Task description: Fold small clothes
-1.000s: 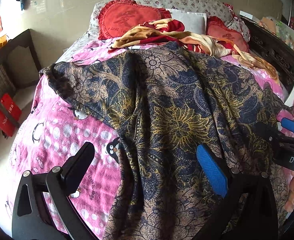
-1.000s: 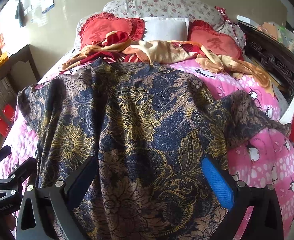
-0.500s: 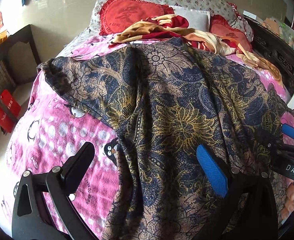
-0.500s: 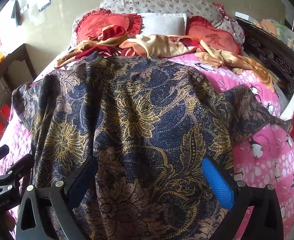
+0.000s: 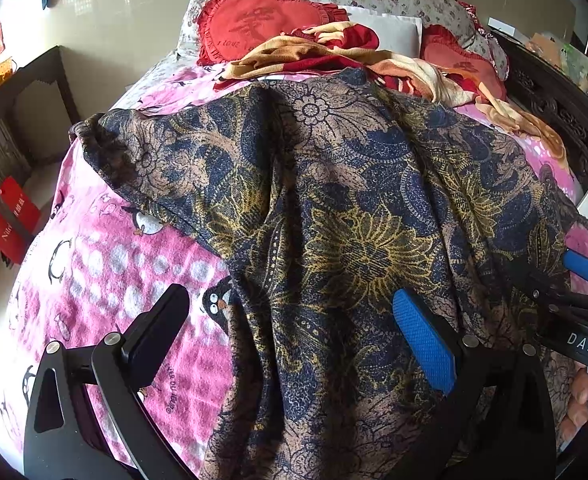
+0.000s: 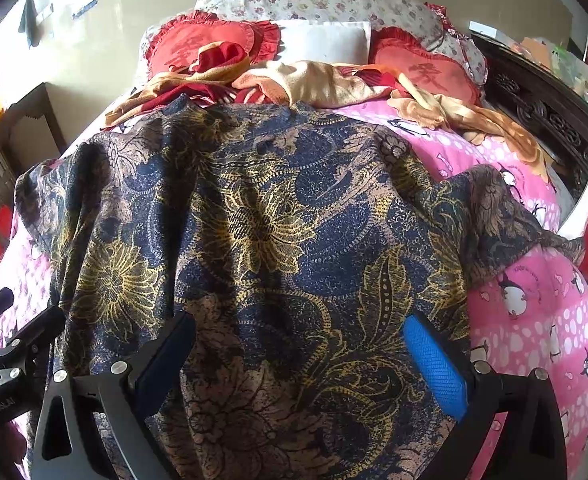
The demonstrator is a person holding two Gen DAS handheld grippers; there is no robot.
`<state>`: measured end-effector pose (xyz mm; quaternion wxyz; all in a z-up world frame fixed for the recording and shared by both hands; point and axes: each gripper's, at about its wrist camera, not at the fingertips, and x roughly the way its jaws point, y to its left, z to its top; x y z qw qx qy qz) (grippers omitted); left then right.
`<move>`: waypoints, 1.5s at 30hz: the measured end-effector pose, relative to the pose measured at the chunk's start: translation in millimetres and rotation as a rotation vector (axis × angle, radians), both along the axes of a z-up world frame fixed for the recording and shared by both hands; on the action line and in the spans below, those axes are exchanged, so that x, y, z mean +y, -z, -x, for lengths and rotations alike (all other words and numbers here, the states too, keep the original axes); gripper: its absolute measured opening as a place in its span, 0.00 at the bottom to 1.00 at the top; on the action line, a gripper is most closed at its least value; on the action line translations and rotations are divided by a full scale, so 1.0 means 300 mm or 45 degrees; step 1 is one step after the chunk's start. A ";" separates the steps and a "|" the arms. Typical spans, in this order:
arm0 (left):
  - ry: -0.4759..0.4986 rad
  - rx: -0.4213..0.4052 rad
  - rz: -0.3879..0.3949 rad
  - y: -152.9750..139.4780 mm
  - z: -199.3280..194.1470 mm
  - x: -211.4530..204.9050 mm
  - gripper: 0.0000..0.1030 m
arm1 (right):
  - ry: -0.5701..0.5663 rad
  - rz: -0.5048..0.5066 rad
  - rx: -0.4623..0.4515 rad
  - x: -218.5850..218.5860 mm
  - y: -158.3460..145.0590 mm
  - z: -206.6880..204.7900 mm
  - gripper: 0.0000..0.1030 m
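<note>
Floral navy-and-gold garment (image 5: 334, 208) lies spread across the pink penguin bedspread (image 5: 106, 264), its near hem draping toward the cameras. Behind it, a tan-and-red blanket (image 6: 306, 84) lies crumpled before red heart cushions (image 6: 214, 44). Left gripper (image 5: 290, 340) and right gripper (image 6: 298, 364) both hover with jaws spread wide, grasping nothing.

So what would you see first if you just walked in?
The big dark blue and gold flowered garment spread over the pink penguin-print blanket, filling the middle. Behind it, at the head of the bed, sit two red heart-shaped frilled cushions with a crumpled tan and red cloth in front.
</note>
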<state>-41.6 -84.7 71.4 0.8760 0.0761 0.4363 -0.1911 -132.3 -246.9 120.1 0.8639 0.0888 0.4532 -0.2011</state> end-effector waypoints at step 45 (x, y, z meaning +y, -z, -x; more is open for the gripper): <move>-0.668 0.240 0.595 0.036 -0.964 0.756 0.06 | -0.162 -0.079 0.098 0.123 0.091 -0.111 1.00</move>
